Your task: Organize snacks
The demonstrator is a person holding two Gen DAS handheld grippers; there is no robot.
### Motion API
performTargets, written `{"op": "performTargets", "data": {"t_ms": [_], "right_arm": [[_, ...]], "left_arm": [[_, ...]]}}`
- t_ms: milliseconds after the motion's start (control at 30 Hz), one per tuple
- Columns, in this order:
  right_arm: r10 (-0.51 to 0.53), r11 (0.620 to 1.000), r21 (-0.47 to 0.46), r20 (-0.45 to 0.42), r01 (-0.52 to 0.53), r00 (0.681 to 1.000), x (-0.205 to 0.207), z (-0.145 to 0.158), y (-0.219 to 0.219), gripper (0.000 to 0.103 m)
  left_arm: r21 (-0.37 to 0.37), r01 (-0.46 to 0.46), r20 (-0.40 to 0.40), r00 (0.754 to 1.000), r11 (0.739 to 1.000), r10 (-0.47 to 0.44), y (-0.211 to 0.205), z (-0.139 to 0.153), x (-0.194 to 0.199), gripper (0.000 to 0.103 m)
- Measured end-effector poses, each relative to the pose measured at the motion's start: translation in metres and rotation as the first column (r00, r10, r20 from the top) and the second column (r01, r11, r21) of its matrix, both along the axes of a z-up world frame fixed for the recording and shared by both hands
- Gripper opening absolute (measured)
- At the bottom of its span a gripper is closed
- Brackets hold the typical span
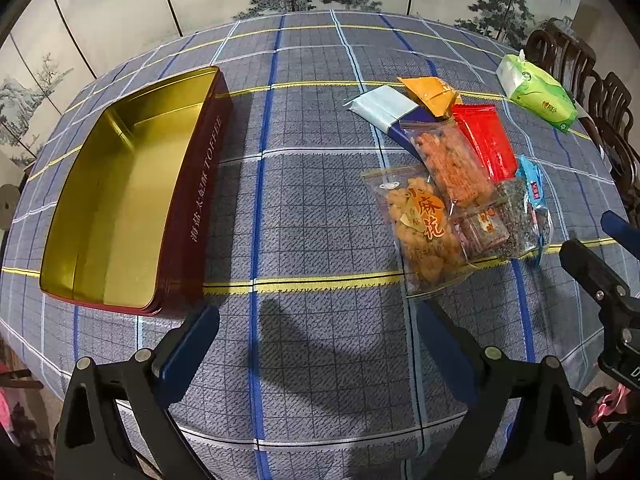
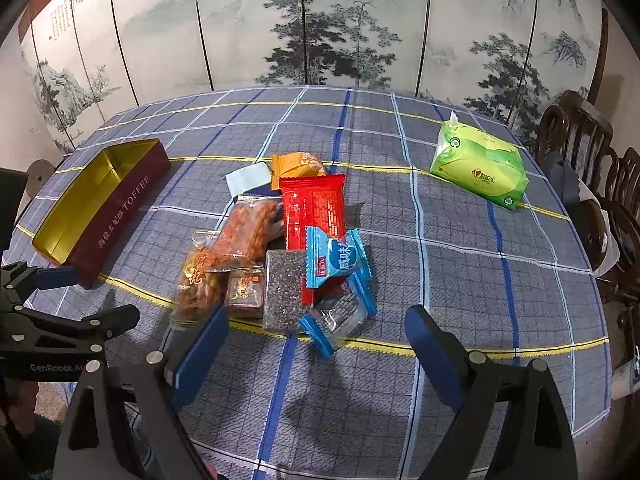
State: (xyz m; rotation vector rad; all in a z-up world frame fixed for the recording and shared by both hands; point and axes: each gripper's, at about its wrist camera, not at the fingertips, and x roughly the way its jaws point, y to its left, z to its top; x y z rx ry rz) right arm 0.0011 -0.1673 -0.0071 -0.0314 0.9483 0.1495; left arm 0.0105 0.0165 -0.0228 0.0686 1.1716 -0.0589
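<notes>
So both your grippers are wide apart with nothing between the fingers: the left gripper [image 1: 316, 332] hangs over bare cloth near the table's [image 1: 320, 100] near edge, between the tin and the snacks, and the right gripper [image 2: 316, 336] sits just in front of the snack pile, its left finger [image 2: 200, 350] right by the twist bag, though I can't tell if it's touching. The tin [image 1: 120, 200] is open, gold inside with nothing in it, dark red outside with TOFFEE on the side, over by the left edge of the table. The snacks are all heaped together around the middle: a clear twist bag [image 2: 196, 280] nearest the tin, an orange cracker bag [image 2: 246, 232] overlapping it, a small red-label pack [image 2: 245, 289] beside a speckled dark bar [image 2: 285, 292], a blue pack [image 2: 336, 264] lying across a red pack [image 2: 314, 210], a clear blue-edged wrapper [image 2: 340, 320] at the front, then an orange packet [image 2: 296, 165] and a pale blue packet [image 2: 248, 178] at the back of the heap. A green tissue pack [image 2: 480, 164] sits well apart toward the far right edge, near the chairs [image 2: 580, 148], and a painted screen [image 2: 320, 20] stands behind the table
</notes>
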Motion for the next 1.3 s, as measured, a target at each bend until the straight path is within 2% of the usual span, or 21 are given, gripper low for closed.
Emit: {"op": "performTargets", "data": {"t_ms": [700,1300], "right_arm": [[0.005,1.0,0.009,-0.013,-0.005,1.0,0.0014,-0.0052,-0.0001,0.092],[-0.007,1.0,0.023,-0.032,0.008,0.999,0.0036,-0.009,-0.0065,0.088]], "left_arm": [[0.001,-0.007,-0.015,1.0,1.0,0.007,-0.0002,-0.0068,0.0054,0.097],[0.005,-0.003,-0.025,1.0,1.0,0.004,-0.0034,-0.0101,0.0085,0.097]]}}
